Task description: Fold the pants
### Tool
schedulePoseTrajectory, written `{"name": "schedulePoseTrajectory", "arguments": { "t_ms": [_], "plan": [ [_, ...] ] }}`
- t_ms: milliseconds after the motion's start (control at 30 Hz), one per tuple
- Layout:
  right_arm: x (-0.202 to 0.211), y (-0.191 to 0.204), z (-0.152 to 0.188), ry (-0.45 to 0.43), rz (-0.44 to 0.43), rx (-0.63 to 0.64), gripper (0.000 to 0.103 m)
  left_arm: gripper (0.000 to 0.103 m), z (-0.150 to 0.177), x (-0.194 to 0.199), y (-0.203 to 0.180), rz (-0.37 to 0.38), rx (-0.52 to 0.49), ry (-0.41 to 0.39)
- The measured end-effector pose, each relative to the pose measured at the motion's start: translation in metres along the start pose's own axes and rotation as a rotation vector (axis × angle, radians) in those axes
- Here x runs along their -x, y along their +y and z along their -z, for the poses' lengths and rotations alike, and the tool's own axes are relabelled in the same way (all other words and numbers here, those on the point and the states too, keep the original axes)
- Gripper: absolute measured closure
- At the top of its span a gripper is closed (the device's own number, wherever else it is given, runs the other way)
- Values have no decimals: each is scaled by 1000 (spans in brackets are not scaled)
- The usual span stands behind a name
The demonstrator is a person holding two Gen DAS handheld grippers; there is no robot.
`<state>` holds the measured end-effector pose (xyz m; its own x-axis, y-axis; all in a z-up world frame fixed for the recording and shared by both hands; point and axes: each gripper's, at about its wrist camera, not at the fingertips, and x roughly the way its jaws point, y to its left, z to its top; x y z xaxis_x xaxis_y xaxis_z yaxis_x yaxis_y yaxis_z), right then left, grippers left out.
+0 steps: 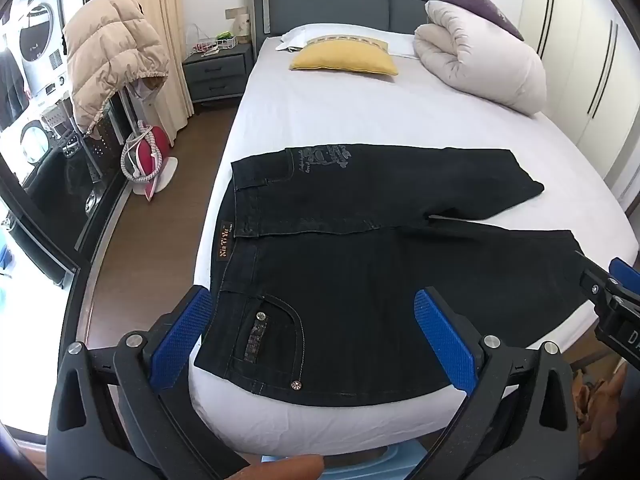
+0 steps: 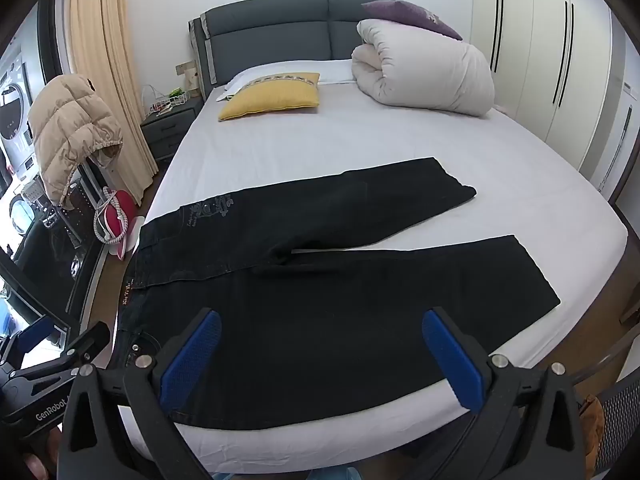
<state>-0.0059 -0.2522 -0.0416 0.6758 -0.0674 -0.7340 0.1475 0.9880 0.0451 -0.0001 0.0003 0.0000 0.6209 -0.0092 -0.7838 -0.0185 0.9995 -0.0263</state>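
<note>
Black jeans lie flat across the near end of the white bed, waistband to the left, both legs spread toward the right. They also show in the right wrist view. My left gripper is open and empty, hovering over the near pocket and hip area. My right gripper is open and empty, above the near leg by the bed's front edge. The right gripper shows at the right edge of the left wrist view. The left gripper shows at the lower left of the right wrist view.
A yellow pillow and a rolled white duvet lie at the head of the bed. A nightstand, a beige puffer jacket and a red item stand on the left floor side. Wardrobe doors line the right.
</note>
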Motion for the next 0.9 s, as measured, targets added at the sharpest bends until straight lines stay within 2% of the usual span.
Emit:
{"name": "schedulePoseTrajectory", "arguments": {
  "t_ms": [900],
  "plan": [
    [-1,-1,3,6,1,1,0,0,0,0,0,-6,-3,6]
  ]
}}
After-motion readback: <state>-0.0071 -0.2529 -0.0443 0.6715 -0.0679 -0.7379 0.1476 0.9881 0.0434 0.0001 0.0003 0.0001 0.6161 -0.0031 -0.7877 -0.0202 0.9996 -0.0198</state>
